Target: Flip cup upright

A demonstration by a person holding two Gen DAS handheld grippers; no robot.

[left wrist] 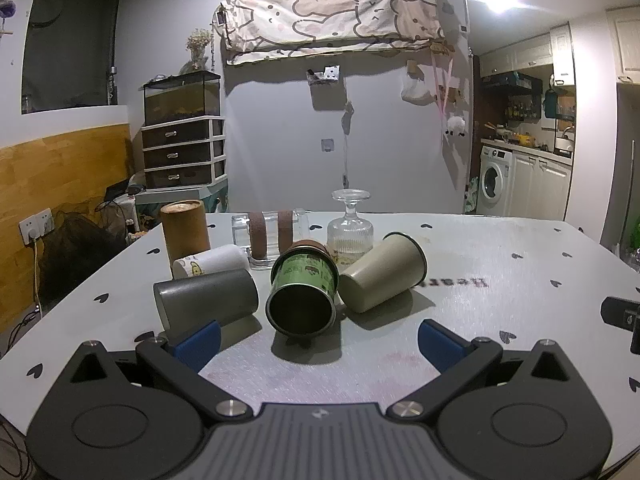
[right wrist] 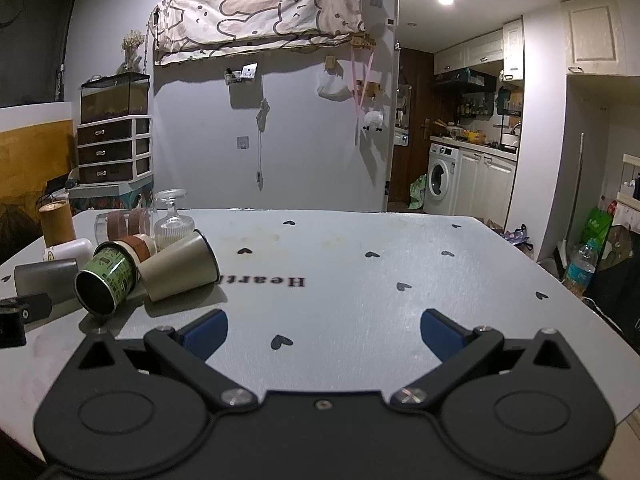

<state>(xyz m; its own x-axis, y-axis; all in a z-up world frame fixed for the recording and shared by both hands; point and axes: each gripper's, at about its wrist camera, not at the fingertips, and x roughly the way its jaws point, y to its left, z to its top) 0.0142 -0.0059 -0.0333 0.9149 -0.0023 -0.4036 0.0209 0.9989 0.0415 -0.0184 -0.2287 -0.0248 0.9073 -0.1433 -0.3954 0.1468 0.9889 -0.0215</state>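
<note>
Left wrist: green cup (left wrist: 304,292) lies sideways before the spread left claw (left wrist: 319,340).

The table (right wrist: 360,248) bears black print reading "Heart", possibly longer, its end hidden behind the beige cup (right wrist: 180,266).

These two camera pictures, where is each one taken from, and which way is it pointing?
Left wrist view: sits on the left gripper, low over the table, facing the fallen cups, the green cup dead ahead; its own open blue fingers show.
Right wrist view: sits on the right gripper, facing bare tabletop with the cups off to its left; its open fingers show, and a black part at the left edge, probably the other gripper.
Shared: green cup, beige cup, grey cup, the inverted glass, back wall and kitchen.
</note>
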